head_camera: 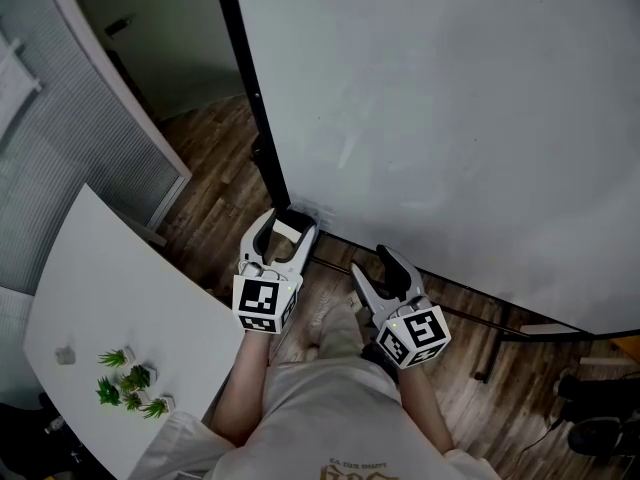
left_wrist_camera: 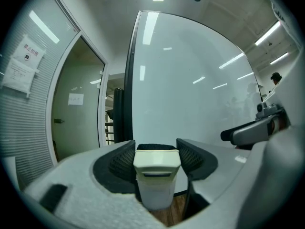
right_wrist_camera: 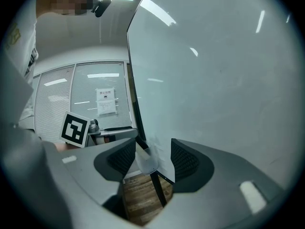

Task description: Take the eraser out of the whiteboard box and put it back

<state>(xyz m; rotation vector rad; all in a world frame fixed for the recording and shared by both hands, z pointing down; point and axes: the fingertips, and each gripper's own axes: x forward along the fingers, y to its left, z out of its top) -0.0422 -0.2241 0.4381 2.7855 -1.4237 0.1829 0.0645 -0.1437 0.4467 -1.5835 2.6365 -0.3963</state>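
A cream-white eraser (left_wrist_camera: 156, 165) with black felt on its far side sits between the pads of my left gripper (left_wrist_camera: 156, 149), which is shut on it. Directly under it I see a pale white box (left_wrist_camera: 155, 194), fixed at the whiteboard's lower left corner; whether the eraser's lower end is inside it I cannot tell. In the head view the left gripper (head_camera: 292, 218) holds the eraser (head_camera: 290, 230) at the foot of the whiteboard (head_camera: 450, 118). My right gripper (head_camera: 370, 260) hovers open and empty just to the right. In its own view the right gripper (right_wrist_camera: 152, 149) frames the box (right_wrist_camera: 145, 160).
The whiteboard's black frame (head_camera: 250, 98) runs down to the box corner, with a stand foot (head_camera: 490, 353) on the wood floor. A white table (head_camera: 110, 298) with small green plants (head_camera: 130, 383) stands at the left. A blinded glass partition (head_camera: 60, 168) lies beyond it.
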